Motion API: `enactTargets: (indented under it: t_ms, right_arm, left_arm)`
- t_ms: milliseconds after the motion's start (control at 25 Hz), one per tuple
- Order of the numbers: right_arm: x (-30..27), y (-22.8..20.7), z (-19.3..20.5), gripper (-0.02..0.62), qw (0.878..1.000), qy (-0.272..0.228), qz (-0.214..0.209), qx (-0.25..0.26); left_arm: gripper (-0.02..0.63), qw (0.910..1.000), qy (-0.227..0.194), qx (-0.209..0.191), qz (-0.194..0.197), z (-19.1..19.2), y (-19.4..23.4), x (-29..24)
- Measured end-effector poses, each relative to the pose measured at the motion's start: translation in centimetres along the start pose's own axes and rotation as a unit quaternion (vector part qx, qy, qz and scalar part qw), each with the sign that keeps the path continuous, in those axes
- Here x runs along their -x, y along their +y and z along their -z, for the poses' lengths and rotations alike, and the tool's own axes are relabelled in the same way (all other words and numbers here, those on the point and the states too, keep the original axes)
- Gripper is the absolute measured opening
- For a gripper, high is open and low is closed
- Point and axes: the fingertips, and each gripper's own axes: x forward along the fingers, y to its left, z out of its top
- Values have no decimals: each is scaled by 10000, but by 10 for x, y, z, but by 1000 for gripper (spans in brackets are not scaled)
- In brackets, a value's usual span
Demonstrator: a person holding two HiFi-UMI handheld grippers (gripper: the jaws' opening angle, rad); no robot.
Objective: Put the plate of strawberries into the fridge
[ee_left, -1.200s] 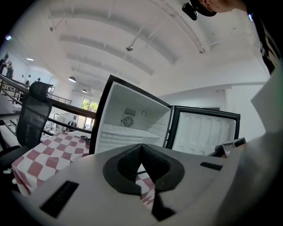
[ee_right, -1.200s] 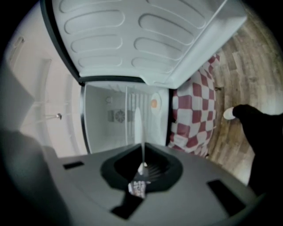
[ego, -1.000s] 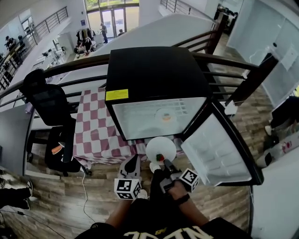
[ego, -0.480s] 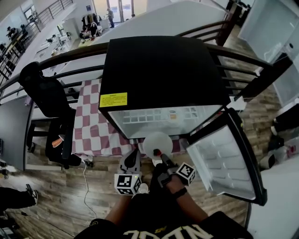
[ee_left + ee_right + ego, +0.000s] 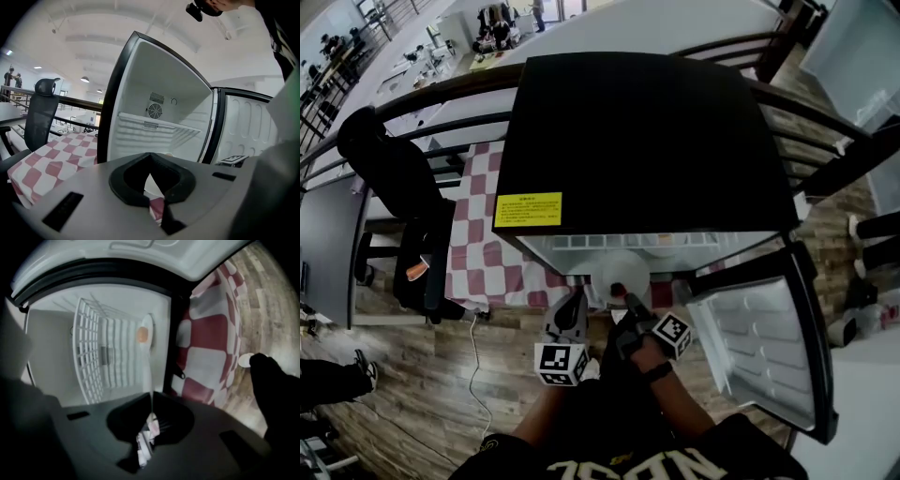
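Note:
The white plate (image 5: 625, 268) carries a red strawberry (image 5: 618, 289) and sits at the mouth of the open black fridge (image 5: 647, 141), its far part hidden under the fridge's top edge. My right gripper (image 5: 628, 300) is shut on the plate's near rim. In the right gripper view the plate (image 5: 150, 329) appears edge-on with the strawberry (image 5: 141, 335) on it, running from the right gripper (image 5: 151, 397) into the white fridge interior (image 5: 108, 348). My left gripper (image 5: 572, 314) hangs beside it on the left, shut and empty; in its own view the left gripper (image 5: 150, 155) faces the fridge interior (image 5: 159, 122).
The fridge door (image 5: 759, 337) stands swung open on the right. A red-and-white checked tablecloth (image 5: 497, 262) lies left of the fridge, with a black office chair (image 5: 394, 187) beyond it. A wire shelf (image 5: 86, 348) spans the fridge. A dark railing (image 5: 441, 98) runs behind.
The plate has moved forward with my right gripper, from in front of the fridge to under its top edge. The left gripper has followed alongside, still shut.

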Motion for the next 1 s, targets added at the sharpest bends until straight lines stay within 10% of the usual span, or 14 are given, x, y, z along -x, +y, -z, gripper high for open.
enactTargets:
  t_ms: [440,1000]
  right_arm:
    - [-34,2,-7,29,10000,-32,-28,20]
    - [-82,11,-21,29,9993,-364,73,63]
  left_arm:
    - [18,9979,204,-528,-303,5,4,-13]
    - [17,9997,140,23,223,13,-19,-11]
